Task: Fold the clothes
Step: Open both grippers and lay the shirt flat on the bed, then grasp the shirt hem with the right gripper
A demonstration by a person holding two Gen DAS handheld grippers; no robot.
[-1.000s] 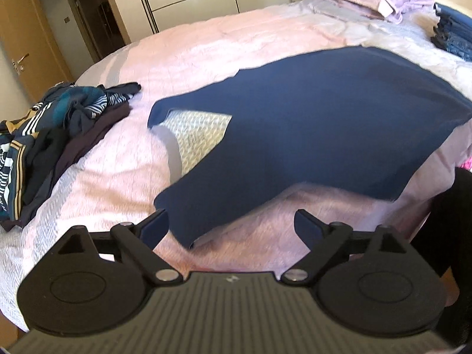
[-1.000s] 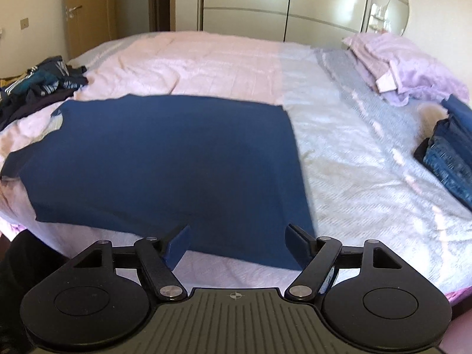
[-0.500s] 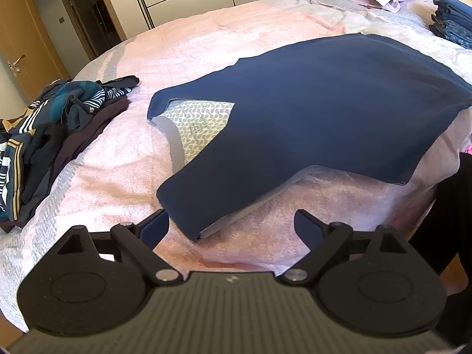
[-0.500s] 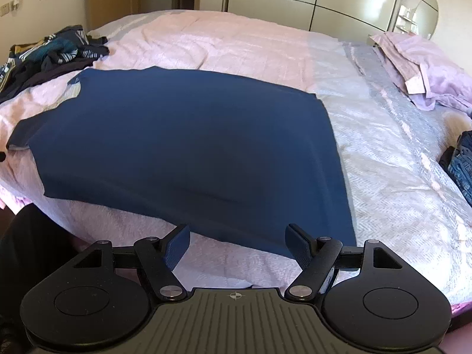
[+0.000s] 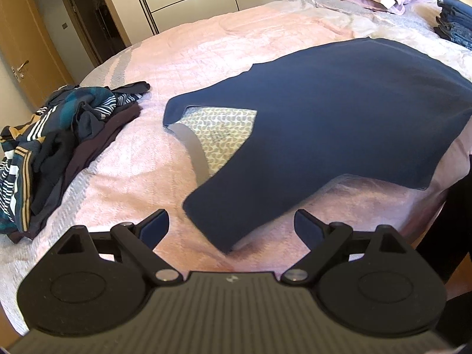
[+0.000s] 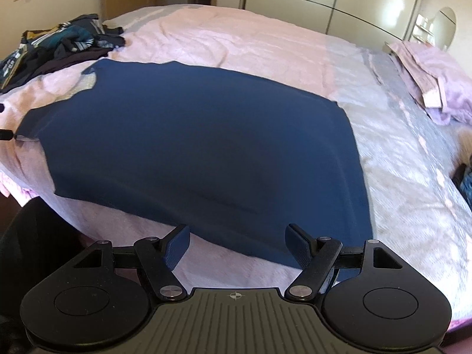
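Observation:
A navy T-shirt [image 5: 339, 112] lies spread flat on the pink bed cover, its neck opening showing a patterned lining and grey collar [image 5: 194, 150]. My left gripper [image 5: 233, 225] is open, hovering just over the tip of the near sleeve, which lies between the fingers. In the right wrist view the same T-shirt [image 6: 200, 135] fills the middle, hem end to the right. My right gripper [image 6: 237, 243] is open above the shirt's near bottom corner. Nothing is gripped by either one.
A heap of striped and dark clothes [image 5: 53, 144] lies at the bed's left side. Folded lilac garments [image 6: 433, 73] and stacked jeans [image 5: 454, 17] sit toward the right. Wardrobe doors [image 6: 324, 0] and a wooden door [image 5: 20, 50] stand behind. The bed edge [image 6: 97, 215] drops off close to me.
Both grippers have moved closer and lower over the T-shirt: the left toward the near sleeve, the right toward the bottom corner. Both stay open.

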